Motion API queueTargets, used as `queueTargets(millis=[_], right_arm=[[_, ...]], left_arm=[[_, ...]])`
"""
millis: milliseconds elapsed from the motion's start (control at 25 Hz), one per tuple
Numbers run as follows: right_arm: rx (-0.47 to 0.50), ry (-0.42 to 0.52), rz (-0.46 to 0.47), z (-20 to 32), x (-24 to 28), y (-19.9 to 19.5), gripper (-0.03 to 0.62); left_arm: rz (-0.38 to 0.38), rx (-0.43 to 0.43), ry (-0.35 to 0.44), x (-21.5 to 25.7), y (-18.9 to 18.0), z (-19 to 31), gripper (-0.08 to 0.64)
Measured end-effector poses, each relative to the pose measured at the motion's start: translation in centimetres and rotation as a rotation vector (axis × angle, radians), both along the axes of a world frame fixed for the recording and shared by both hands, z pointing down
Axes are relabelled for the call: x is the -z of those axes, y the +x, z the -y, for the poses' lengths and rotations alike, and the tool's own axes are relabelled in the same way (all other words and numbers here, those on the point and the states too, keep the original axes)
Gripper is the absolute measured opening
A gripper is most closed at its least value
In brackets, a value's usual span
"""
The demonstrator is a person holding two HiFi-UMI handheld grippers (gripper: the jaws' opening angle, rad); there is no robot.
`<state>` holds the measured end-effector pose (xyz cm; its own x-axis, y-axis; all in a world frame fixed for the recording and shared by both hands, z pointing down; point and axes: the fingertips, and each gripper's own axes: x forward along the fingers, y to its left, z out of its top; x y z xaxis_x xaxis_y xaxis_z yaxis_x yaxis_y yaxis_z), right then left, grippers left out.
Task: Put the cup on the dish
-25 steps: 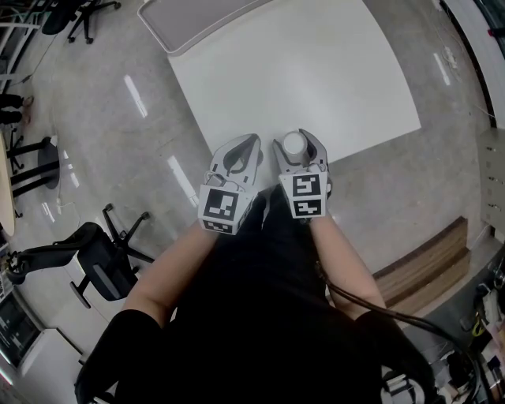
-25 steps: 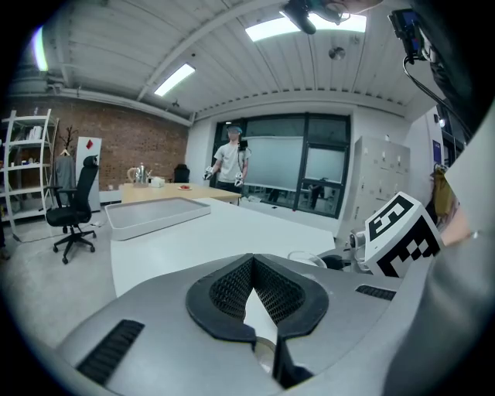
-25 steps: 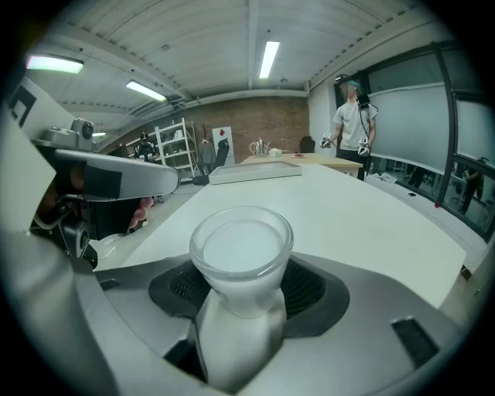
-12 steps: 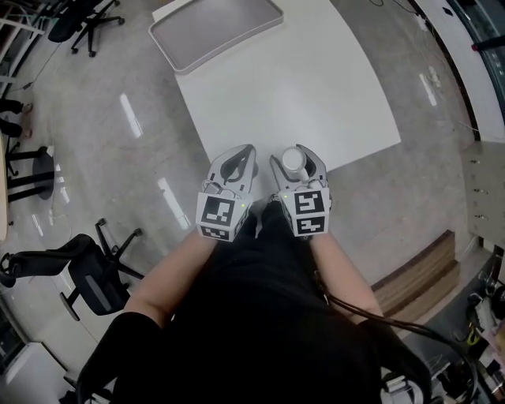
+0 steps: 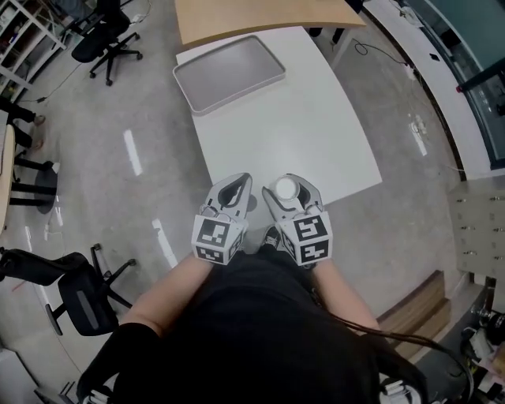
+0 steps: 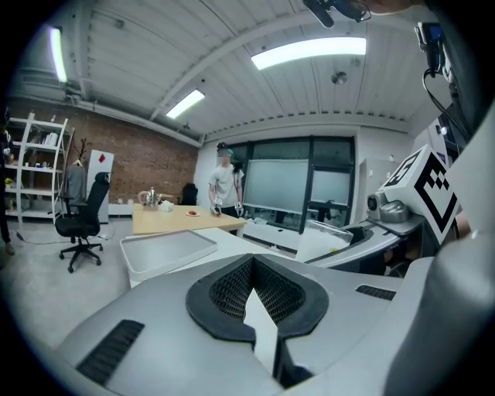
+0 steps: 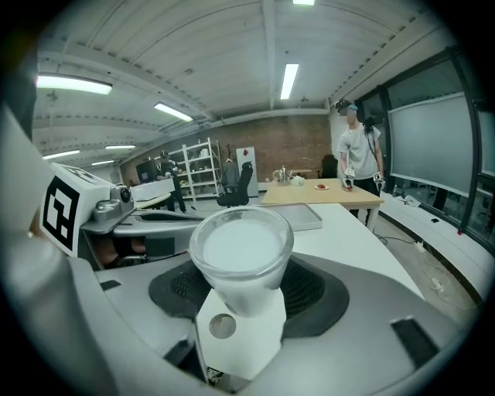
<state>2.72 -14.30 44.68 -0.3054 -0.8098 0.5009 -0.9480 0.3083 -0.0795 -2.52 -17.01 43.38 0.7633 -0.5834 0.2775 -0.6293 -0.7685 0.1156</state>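
Observation:
A small translucent white cup (image 5: pixel 285 188) sits between the jaws of my right gripper (image 5: pixel 287 183), which is shut on it. In the right gripper view the cup (image 7: pixel 241 249) fills the middle, its round end facing the camera. My left gripper (image 5: pixel 241 181) hangs beside it, shut and empty; its dark pads (image 6: pixel 224 290) meet at the tip. Both grippers hover at the near edge of a white table (image 5: pixel 300 134). A grey tray (image 5: pixel 229 75) lies at the table's far end, also visible as the tray (image 6: pixel 166 247) in the left gripper view.
A wooden table (image 5: pixel 260 14) stands beyond the white one. Office chairs (image 5: pixel 102 31) and another chair (image 5: pixel 79 288) are on the floor at the left. A person (image 7: pixel 357 151) stands by the wooden table. A wooden step (image 5: pixel 418 288) lies at the lower right.
The table has slid away in the head view and the whole grey tray and the wooden table have come into sight. Both grippers stay side by side, the right still holding the cup.

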Motion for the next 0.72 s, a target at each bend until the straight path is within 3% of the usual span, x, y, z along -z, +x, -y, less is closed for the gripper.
queueTargets(millis=[360,720], right_arm=[[0.161,0.054,0.033,-0.9,7.4,-1.7,0.262],[0.257,0.080,0.042,-1.7,10.2,-1.1,0.262]], left_arm=[[-0.052,0.054,0.072,6.6,-0.7,-0.6,0.005],[-0.064,0.116,0.109,9.7,0.0,-1.8,0.005]])
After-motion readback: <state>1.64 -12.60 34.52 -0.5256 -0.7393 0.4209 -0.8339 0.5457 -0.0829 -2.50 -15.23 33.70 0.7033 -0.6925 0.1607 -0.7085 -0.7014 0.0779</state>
